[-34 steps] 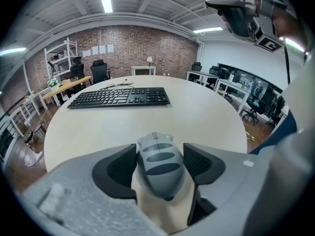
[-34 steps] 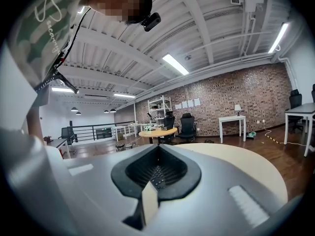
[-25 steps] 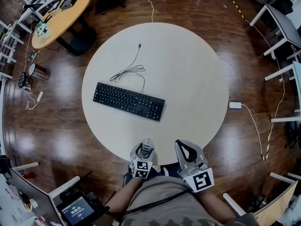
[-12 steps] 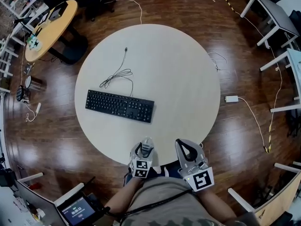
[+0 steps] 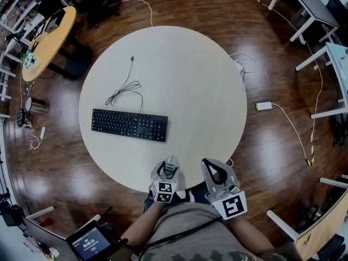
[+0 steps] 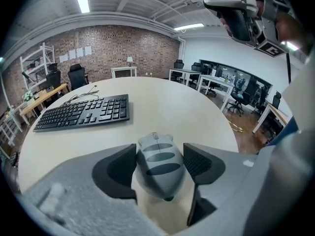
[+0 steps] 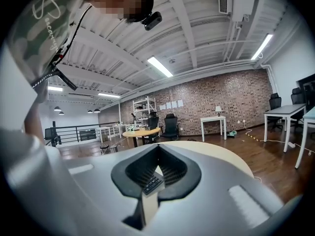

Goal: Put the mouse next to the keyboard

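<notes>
A black keyboard (image 5: 129, 125) lies on the left half of the round pale table (image 5: 190, 75), its cable (image 5: 124, 86) coiled behind it. Both grippers hang side by side just off the table's near edge, close to my body. My left gripper (image 5: 171, 163) is shut on a grey mouse (image 6: 158, 162), gripped by its sides between the dark pads (image 6: 116, 170). The keyboard (image 6: 83, 113) sits ahead and to its left. My right gripper (image 5: 210, 166) is shut with nothing in it; in the right gripper view (image 7: 155, 173) a sliver of keyboard (image 7: 152, 182) shows through the slit.
An orange table (image 5: 46, 39) stands at the far left and white desks (image 5: 304, 1) at the far right. A white power adapter (image 5: 263, 106) and cords lie on the wood floor. A chair frame (image 5: 304, 232) and a screen device (image 5: 89, 242) flank me.
The head view has swung, so the table and keyboard have slid left and the keyboard looks more level. Both grippers stay where they were, the mouse still held.
</notes>
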A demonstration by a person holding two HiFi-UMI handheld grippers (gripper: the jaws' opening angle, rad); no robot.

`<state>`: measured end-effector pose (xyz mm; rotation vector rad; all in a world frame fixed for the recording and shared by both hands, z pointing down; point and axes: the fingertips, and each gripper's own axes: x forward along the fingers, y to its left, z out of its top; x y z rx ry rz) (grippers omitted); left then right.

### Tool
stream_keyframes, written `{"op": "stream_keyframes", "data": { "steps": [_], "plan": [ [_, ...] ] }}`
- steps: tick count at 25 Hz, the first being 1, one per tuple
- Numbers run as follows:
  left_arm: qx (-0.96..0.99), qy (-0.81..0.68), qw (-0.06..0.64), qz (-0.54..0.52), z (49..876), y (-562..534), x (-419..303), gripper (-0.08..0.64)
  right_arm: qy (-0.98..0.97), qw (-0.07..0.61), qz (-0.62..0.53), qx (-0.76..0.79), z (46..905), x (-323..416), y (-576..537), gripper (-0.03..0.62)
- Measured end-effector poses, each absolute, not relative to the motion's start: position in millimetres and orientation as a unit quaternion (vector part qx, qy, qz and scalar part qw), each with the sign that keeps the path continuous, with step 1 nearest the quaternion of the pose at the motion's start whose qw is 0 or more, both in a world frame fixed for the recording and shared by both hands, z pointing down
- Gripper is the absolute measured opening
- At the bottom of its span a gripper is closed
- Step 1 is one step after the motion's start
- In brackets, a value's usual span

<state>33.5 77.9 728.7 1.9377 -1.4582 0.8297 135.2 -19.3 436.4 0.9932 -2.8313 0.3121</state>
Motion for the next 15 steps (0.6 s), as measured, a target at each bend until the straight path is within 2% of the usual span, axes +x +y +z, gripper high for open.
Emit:
{"op": "stream_keyframes", "data": {
  "steps": [5,10,15],
  "plan": [
    [0.724,-0.537,0.293,0.318,733,78,42,0.308,-0.935,0.060,0.106,0.334,439,145,-25,0.005],
    [0.739,-0.533,0.265,0.315,728,62,48,0.308,-0.937,0.060,0.094,0.332,439,147,-31,0.005],
    [0.734,-0.527,0.277,0.327,728,62,53,0.308,-0.936,0.064,0.099,0.331,440,151,-34,0.005]
  ]
}}
